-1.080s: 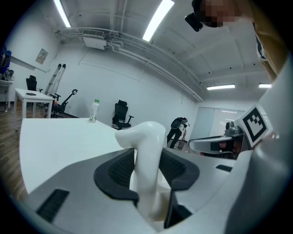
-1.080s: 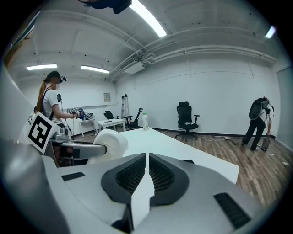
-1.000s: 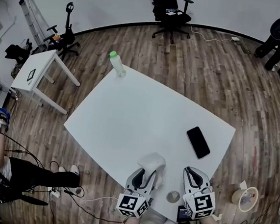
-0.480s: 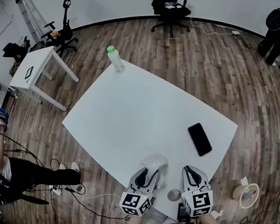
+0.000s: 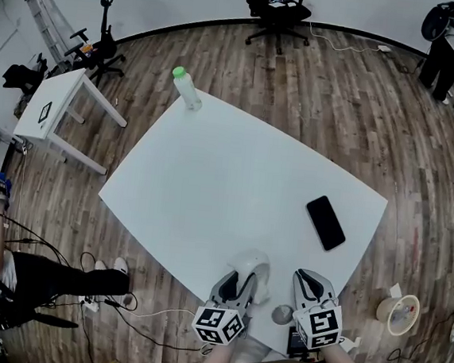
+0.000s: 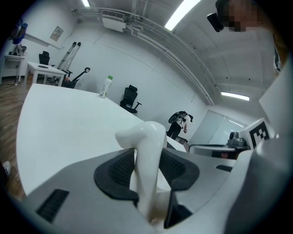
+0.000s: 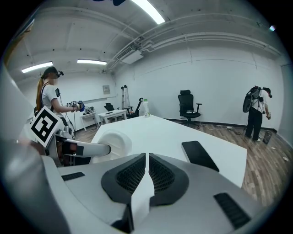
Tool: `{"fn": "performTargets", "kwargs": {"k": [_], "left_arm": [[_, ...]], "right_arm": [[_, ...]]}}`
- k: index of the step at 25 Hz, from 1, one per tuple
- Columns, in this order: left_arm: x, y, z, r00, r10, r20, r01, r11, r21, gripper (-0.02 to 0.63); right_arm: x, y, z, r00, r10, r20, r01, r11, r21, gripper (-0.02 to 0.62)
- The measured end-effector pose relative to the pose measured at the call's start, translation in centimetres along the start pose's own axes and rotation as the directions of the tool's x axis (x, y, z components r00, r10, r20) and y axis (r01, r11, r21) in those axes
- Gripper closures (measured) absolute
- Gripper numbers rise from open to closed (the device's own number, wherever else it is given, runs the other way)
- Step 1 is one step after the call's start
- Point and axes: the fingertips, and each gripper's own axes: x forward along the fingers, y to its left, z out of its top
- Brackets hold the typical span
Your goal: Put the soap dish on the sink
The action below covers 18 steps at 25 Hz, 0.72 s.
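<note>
The white soap dish [image 5: 251, 263] hangs just over the near edge of the white table [image 5: 234, 185]. My left gripper [image 5: 243, 280] is shut on its rim. In the left gripper view the dish's curved edge [image 6: 146, 151] stands upright, pinched between the two black pads. My right gripper [image 5: 311, 279] is to the right of the dish, apart from it, and shut with nothing between its pads [image 7: 161, 172]. From the right gripper view the dish [image 7: 112, 142] shows at the left, on the end of the left gripper.
A black phone [image 5: 325, 222] lies on the table's right side. A green-capped bottle [image 5: 186, 89] stands at the far corner. A small round grey object [image 5: 281, 316] sits between the grippers. Around the table are an office chair [image 5: 277, 6], a small white table [image 5: 58, 109] and people.
Both grippers have sunk a little toward the table's near edge. The left one has rolled slightly, still holding the soap dish.
</note>
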Motion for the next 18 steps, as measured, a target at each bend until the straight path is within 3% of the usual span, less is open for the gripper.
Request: {"fn": "performTargets", "kwargs": {"k": [5, 13, 18], "left_arm": [[0.6, 0.5, -1.1, 1.000, -0.010, -0.028, 0.008, 0.997, -0.074, 0.440], [1.7, 0.3, -2.1, 0.997, -0.017, -0.078, 0.011, 0.997, -0.076, 0.446], [2.3, 0.8, -2.4, 0.997, -0.014, -0.082, 0.003, 0.991, -0.132, 0.445]], "right_arm": [[0.3, 0.2, -0.7, 1.000, 0.006, -0.016, -0.006, 1.000, -0.006, 0.584], [0.7, 0.4, -1.6, 0.998, 0.032, -0.047, -0.032, 0.999, 0.003, 0.584], [1.1, 0.7, -2.1, 0.996, 0.058, -0.071, -0.056, 0.998, 0.021, 0.584]]}}
